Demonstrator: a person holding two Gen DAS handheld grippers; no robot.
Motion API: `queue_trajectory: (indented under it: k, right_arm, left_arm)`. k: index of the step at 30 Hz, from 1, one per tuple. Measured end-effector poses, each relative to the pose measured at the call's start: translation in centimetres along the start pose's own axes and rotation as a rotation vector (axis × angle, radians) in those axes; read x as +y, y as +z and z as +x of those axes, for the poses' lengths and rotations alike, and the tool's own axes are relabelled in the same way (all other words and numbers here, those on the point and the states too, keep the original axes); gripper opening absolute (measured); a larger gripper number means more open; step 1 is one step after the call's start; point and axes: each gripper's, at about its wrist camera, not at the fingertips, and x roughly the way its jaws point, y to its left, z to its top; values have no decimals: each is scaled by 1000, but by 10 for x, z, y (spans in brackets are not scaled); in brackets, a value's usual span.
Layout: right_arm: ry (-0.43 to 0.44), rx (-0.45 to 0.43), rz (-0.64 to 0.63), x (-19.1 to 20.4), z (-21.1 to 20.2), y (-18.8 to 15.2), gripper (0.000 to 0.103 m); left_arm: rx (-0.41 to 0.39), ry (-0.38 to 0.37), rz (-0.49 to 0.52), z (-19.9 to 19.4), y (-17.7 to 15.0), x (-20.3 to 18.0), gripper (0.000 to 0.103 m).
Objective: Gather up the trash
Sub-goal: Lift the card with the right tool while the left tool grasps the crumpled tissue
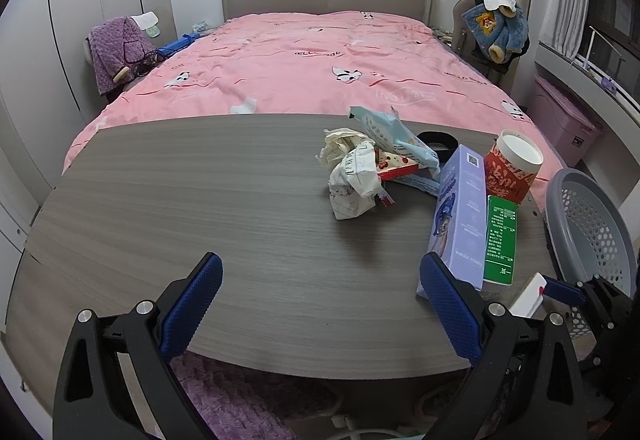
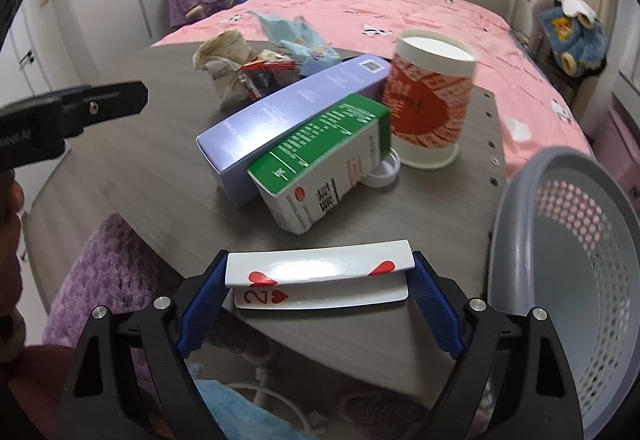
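grey wood-grain table point(image 1: 200, 200) beside pink bed point(image 1: 300, 60); left fingers point(image 1: 320, 300) apart, right fingers point(image 2: 320, 280) clamp playing card point(image 2: 320, 270).

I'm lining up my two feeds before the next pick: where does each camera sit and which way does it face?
Left wrist: on the left hand-held gripper, angled down over the table toward the bed; own open fingers show.
Right wrist: on the right hand-held gripper, facing the boxes; fingers pinch a folded playing card.
Shared: purple box, green box, red cup, grey basket.
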Motion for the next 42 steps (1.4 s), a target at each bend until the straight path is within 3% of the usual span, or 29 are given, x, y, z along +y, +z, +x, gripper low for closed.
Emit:
queue_trajectory:
  k: [14,27,29,32,33,34,42]
  right_arm:
    - [-79,-84,216,-21,-34,-10,85]
    - [-81,-79,317,-37,-34,-18,85]
    - [-80,-77,317,-37,-33,-17,85]
    - [-75,-77,318,-36,-32,-16,85]
    - [-74,-78,318,-36,-33,-16,85]
    - [-73,-79,318,-36,-33,-16,85]
    - [-79,-94,322,-34,-38,-16,85]
  left_arm:
    - [-38,-26,-48,28,27,3,95]
    - [-37,-32,-60,69,55,1,94]
    - [-41,-35,-44,70,57,0,87]
    - [-26,-65,-36,72,58,1,51]
    - [-12,-85,-39,74,58,2,33]
    - [-3,-100,-43,75,58,3,26]
    - [-39,-114,-41,58,54,9,25]
